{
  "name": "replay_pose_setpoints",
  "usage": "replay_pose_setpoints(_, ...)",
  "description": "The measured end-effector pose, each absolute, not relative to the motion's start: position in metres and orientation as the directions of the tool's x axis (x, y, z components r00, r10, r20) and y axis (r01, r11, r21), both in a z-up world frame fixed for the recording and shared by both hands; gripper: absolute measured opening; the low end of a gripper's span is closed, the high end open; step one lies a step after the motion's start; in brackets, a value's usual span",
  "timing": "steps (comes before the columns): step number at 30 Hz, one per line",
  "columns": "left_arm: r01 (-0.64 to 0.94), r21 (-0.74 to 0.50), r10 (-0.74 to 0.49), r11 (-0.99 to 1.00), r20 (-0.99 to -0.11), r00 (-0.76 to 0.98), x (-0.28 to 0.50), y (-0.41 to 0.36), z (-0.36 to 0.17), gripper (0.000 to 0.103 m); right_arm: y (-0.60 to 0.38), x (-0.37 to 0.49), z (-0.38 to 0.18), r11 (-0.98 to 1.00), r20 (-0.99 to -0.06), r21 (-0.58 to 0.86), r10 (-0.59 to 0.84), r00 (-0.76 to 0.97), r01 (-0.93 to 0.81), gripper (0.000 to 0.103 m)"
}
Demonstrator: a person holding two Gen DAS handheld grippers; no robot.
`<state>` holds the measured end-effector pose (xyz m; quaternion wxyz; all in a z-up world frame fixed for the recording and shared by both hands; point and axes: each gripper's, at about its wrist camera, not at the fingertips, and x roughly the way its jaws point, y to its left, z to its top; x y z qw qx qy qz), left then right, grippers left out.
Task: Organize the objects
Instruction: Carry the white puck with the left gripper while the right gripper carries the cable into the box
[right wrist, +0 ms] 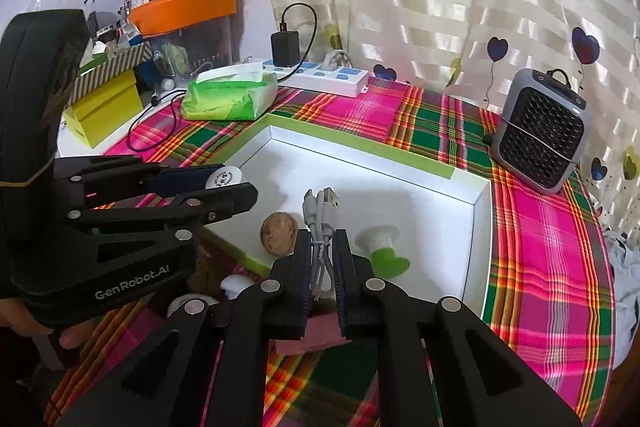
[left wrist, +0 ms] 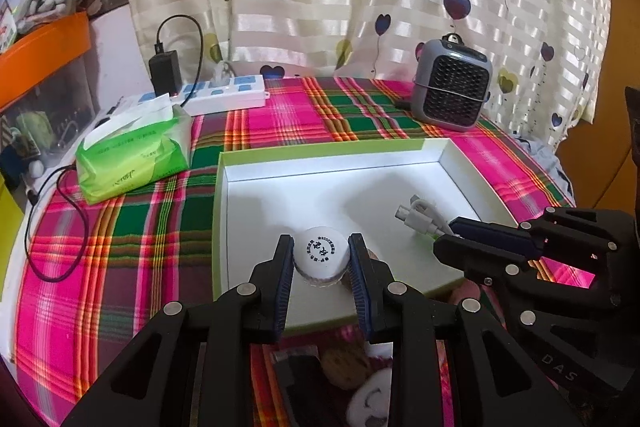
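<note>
A small white-capped bottle (left wrist: 320,254) with dark print on its lid sits between the pads of my left gripper (left wrist: 321,243), over the near part of a white box with a green rim (left wrist: 320,149). In the right wrist view the same gripper (right wrist: 240,187) and cap (right wrist: 224,179) appear at the left. My right gripper (right wrist: 322,235) is shut on a bundled white USB cable (right wrist: 320,211), held over the box (right wrist: 360,143). A walnut (right wrist: 279,231) and a white-and-green piece (right wrist: 384,251) lie inside. The right gripper (left wrist: 444,235) and cable (left wrist: 420,217) also show in the left wrist view.
On the plaid cloth (left wrist: 120,247) lie a green tissue pack (left wrist: 136,155), a power strip with a black charger (left wrist: 224,95) and a grey mini fan (left wrist: 452,87). Loose items lie in front of the box: another walnut (left wrist: 344,367), white pieces (right wrist: 236,285), a pink block (right wrist: 316,339).
</note>
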<state>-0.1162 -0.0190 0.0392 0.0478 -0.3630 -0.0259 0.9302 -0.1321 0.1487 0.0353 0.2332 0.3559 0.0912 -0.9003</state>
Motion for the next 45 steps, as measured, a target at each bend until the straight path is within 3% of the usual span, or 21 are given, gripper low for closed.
replay_pose_setpoints(33, -0.064, -0.105, 0.120, -0.992, -0.722, -0.681, -0.142, -0.021, 0.011, 0.026, 0.147, -0.163, 0.006, -0.886, -0.734, 0.078, -0.361, -0.575, 0.457, 0.012)
replay_pose_setpoints(39, -0.059, -0.123, 0.130, -0.991, -0.706, -0.697, -0.138, -0.023, 0.018, 0.026, 0.147, -0.152, 0.019, -0.885, -0.692, 0.059, -0.370, -0.620, 0.462, 0.030)
replay_pose_setpoints(45, -0.065, -0.121, 0.132, -0.990, -0.691, -0.711, -0.129, -0.023, 0.025, 0.026, 0.149, -0.142, 0.028, -0.893, -0.667, 0.045, -0.361, -0.652, 0.448, 0.030)
